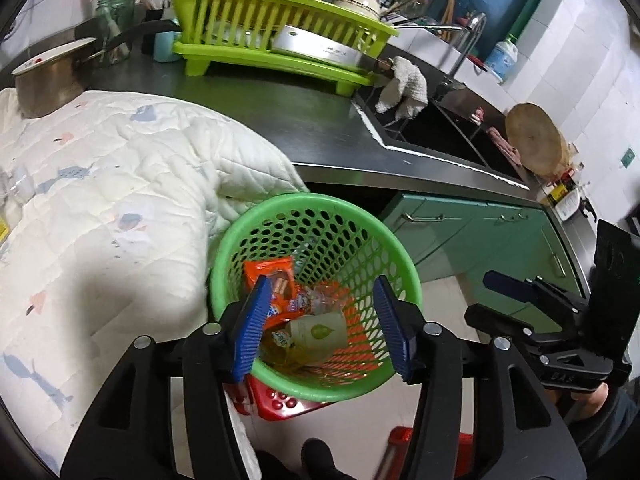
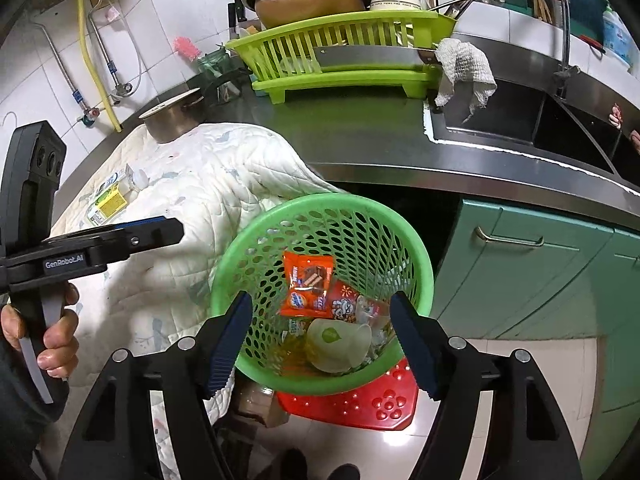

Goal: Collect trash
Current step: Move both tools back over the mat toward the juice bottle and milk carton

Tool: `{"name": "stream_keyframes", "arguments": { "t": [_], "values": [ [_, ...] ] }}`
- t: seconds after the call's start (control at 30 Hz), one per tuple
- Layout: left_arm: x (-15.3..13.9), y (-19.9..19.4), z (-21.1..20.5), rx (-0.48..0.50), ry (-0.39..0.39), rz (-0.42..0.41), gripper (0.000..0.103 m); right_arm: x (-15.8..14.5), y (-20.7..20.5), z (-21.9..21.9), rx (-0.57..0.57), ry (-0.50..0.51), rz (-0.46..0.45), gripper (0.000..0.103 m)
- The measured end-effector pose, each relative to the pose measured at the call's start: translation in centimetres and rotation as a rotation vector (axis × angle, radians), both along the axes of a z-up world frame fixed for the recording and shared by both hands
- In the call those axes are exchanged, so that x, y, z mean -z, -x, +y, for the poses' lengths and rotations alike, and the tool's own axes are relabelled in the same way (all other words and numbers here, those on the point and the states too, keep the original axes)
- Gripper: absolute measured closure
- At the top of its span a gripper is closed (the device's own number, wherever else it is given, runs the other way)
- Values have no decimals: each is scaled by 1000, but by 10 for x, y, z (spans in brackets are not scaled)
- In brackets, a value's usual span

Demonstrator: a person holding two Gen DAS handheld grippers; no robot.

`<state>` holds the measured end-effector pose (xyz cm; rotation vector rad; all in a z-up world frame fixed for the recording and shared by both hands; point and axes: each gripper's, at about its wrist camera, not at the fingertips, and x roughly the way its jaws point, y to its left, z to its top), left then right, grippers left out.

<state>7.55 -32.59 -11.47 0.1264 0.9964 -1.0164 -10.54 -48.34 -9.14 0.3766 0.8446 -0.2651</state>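
Observation:
A green perforated waste basket (image 1: 400, 256) (image 2: 320, 208) stands on a red stool beside the counter. Inside lie an orange snack wrapper (image 1: 276, 276) (image 2: 308, 284), a pale paper cup with a green leaf (image 1: 320, 334) (image 2: 336, 340) and clear plastic trash. My left gripper (image 1: 320, 324) hangs open and empty over the basket. My right gripper (image 2: 324, 340) is open and empty above it too, and shows at the right of the left wrist view (image 1: 508, 284). A small carton with a yellow label (image 2: 108, 196) lies on the white quilted cloth (image 2: 200, 184).
A steel counter (image 2: 380, 148) holds a lime dish rack (image 2: 340, 52), a pot (image 2: 172, 120) and a sink (image 2: 520, 120) with a rag on its rim. Green cabinet doors (image 2: 520, 272) stand right of the basket. The red stool (image 2: 360, 404) sits on the tiled floor.

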Motion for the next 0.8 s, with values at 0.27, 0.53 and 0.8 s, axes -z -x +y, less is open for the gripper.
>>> {"name": "stream_keyframes", "arguments": {
  "t": [0.27,0.53,0.8],
  "values": [
    [-16,-13,44,-100,4,-35,44,-8,-20,13,-57,13,-16,32],
    [-28,-33,110,-239,-9,-70,40,-17,-62,44,-180,26,-33,31],
    [-33,-57,191,-407,-13,-83,37,-29,-123,97,-355,55,-55,28]
  ]
}}
